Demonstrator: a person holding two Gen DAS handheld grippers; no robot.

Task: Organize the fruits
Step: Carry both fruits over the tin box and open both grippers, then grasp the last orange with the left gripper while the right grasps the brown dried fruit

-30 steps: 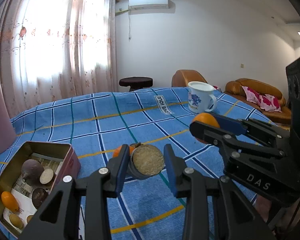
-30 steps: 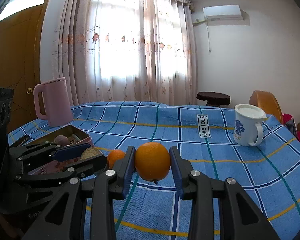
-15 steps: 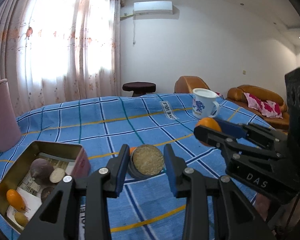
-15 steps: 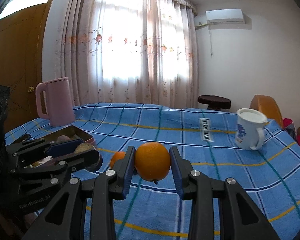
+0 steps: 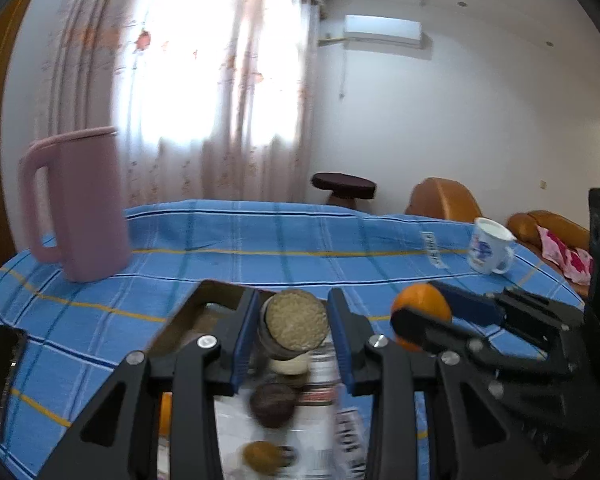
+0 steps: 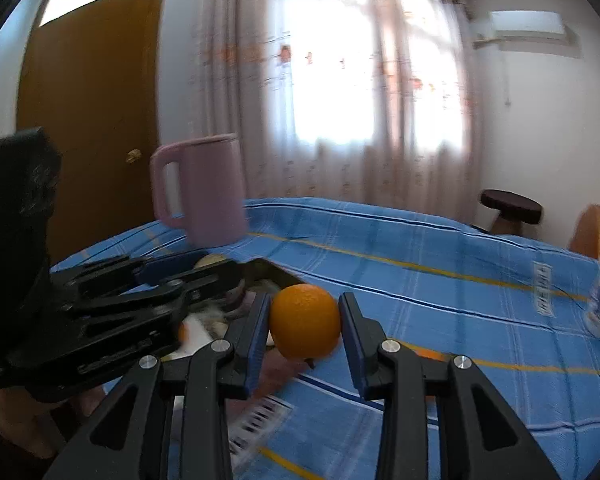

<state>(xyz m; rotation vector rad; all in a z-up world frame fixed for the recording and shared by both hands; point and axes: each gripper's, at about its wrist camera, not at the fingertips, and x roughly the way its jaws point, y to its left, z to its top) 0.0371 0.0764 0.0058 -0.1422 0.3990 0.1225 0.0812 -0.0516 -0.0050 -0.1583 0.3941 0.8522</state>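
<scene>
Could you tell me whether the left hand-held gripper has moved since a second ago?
Yes. The left hand-held gripper, carrying the halved fruit, has swung left: the metal tin now lies beneath it.

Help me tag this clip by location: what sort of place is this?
Most likely a home living room. A wall air conditioner hangs beside a curtained window, brown sofas stand against the wall, and the fruit work is done on a table under a blue checked cloth.
</scene>
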